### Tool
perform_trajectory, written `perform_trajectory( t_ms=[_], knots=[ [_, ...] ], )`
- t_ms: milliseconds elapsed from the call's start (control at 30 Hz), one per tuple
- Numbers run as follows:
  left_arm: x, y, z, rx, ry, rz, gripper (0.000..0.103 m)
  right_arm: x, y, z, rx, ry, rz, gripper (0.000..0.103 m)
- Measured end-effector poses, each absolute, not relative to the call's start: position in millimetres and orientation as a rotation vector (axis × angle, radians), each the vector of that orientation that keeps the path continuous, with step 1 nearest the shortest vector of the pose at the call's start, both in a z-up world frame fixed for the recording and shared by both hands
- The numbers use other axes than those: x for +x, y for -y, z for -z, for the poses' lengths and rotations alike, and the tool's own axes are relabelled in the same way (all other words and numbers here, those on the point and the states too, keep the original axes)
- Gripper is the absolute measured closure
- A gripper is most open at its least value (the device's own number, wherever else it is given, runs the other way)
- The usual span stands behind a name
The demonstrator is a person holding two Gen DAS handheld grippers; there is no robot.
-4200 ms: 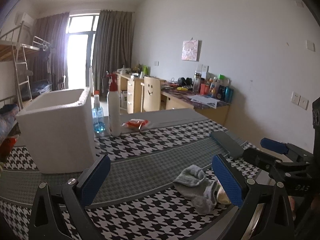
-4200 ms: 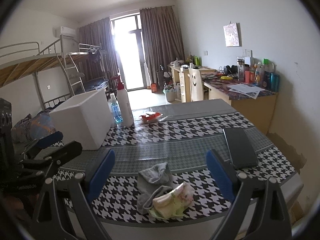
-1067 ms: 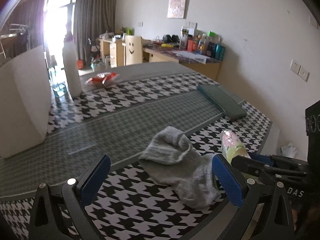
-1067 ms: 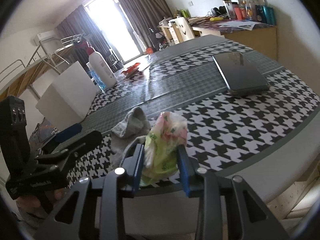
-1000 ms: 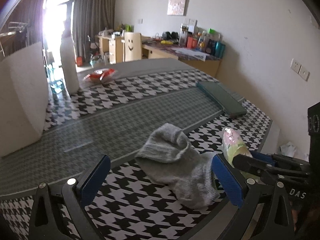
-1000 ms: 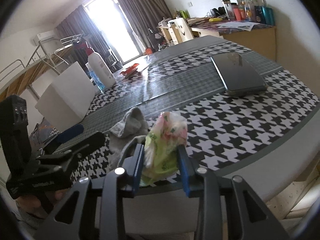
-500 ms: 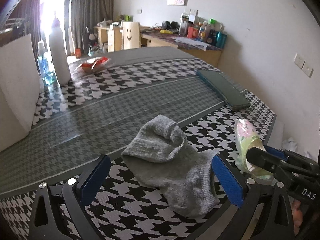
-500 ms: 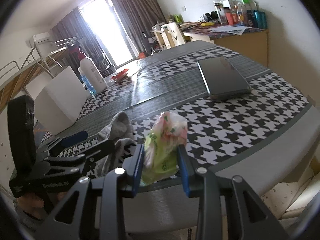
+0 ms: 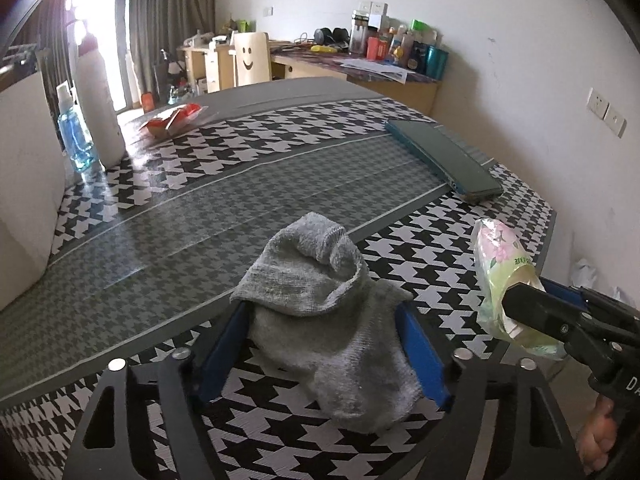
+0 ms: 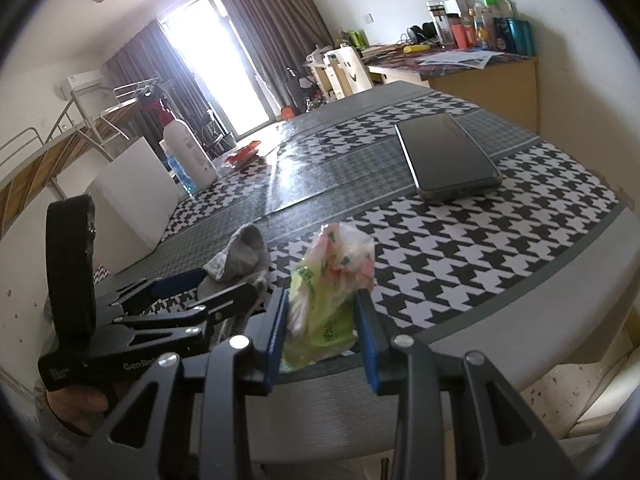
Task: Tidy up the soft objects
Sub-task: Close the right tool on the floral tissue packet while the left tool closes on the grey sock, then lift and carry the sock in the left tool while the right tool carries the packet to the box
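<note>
Jaws of left gripper (image 9: 322, 340) have just been closing, pads now against both sides of grey sock (image 9: 324, 312), which lies on houndstooth table (image 9: 240, 184) near front edge. Right gripper (image 10: 324, 328) jaws clamp green floral tissue pack (image 10: 328, 280), lifted just right of sock.

Black skeletal gripper frames, blue pads on fingers (image 9: 420, 356), silver screws, white lettering

You see a dark phone (image 9: 444, 159) near the table's (image 9: 168, 216) right edge, a white bottle (image 9: 98, 116) and red packet (image 9: 174, 120) toward its far-left corner.
</note>
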State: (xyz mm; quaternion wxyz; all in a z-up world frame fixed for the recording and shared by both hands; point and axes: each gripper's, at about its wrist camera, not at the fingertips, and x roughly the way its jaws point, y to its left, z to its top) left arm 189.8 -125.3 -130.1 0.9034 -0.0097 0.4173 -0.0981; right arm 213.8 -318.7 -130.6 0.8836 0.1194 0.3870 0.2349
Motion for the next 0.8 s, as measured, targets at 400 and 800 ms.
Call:
perform_trajectory(
  t_ms=[400, 800],
  knots=[
    [189.6, 123.0, 128.2, -0.037, -0.857, 0.234, 0.08, 211.1, 319.0, 129.3, 0.251, -0.797, -0.498, 0.065],
    [177.2, 114.9, 111.4, -0.051, -0.796, 0.252, 0.081, 209.5, 314.0, 124.9, 0.241, -0.782, -0.506, 0.065]
  ],
)
